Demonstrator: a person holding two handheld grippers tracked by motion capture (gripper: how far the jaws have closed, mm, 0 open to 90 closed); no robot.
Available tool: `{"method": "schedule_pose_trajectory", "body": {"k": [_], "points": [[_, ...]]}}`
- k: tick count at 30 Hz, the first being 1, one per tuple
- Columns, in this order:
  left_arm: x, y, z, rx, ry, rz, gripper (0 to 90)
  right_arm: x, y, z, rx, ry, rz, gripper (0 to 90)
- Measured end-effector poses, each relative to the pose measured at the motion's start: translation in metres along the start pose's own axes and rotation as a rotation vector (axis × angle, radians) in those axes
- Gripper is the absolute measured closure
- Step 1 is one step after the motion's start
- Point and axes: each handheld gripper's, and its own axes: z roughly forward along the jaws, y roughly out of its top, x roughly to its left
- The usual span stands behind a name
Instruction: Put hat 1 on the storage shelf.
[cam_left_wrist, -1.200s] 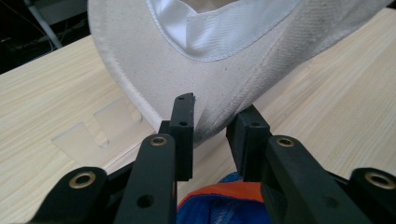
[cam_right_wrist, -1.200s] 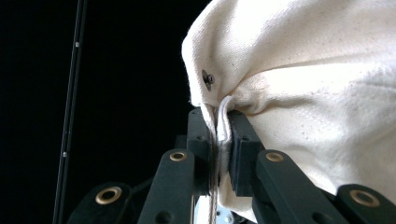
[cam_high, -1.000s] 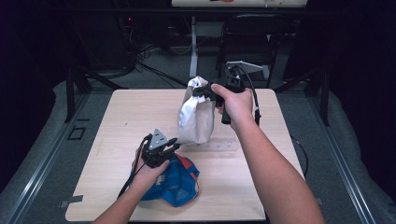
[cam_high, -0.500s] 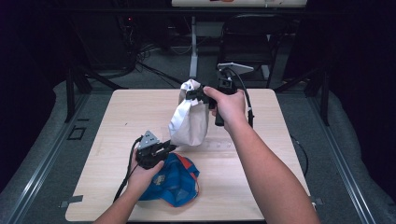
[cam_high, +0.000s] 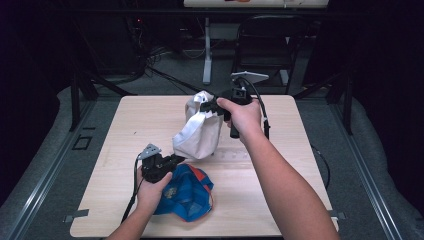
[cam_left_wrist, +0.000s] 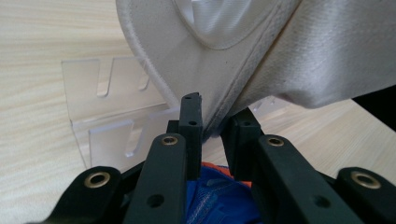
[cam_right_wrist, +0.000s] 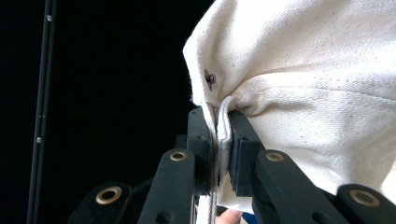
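Observation:
A cream-white cloth cap (cam_high: 200, 132) hangs tilted above the middle of the table. My right gripper (cam_high: 209, 105) holds it up at its top; in the right gripper view the jaws (cam_right_wrist: 223, 135) are shut on a folded edge of the cap (cam_right_wrist: 303, 70). At the cap's lower corner sits my left gripper (cam_high: 176, 160). In the left gripper view the stitched brim edge of the cap (cam_left_wrist: 280, 56) runs down between the jaws of my left gripper (cam_left_wrist: 215, 128), which pinch it. A blue and orange cap (cam_high: 187, 192) lies under my left hand, and the blue cap (cam_left_wrist: 219, 196) shows beneath the jaws.
A clear acrylic stand (cam_left_wrist: 112, 121) with slots lies on the wooden table (cam_high: 140, 120) just behind the white cap. A chair (cam_high: 270, 40) and a table leg stand on the floor beyond the far edge.
The right gripper has carried the white cap left and tilted it. The left gripper has turned and moved right onto the cap's lower edge.

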Motion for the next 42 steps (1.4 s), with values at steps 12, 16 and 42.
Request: {"method": "schedule_pose_trajectory", "body": {"k": [12,16,42], "points": [[0.001,-0.009,0.008,0.108,0.07,0.045,81.7,-0.011,-0.004,0.023,0.031,-0.031,0.0,81.8],[-0.009,-0.009,0.006,0.109,0.104,0.065,80.3,-0.015,-0.003,0.022,0.015,-0.032,-0.005,81.4],[0.044,-0.029,-0.091,0.102,0.232,0.068,49.7,-0.057,-0.063,-0.04,-0.133,-0.093,-0.213,63.6]]}}
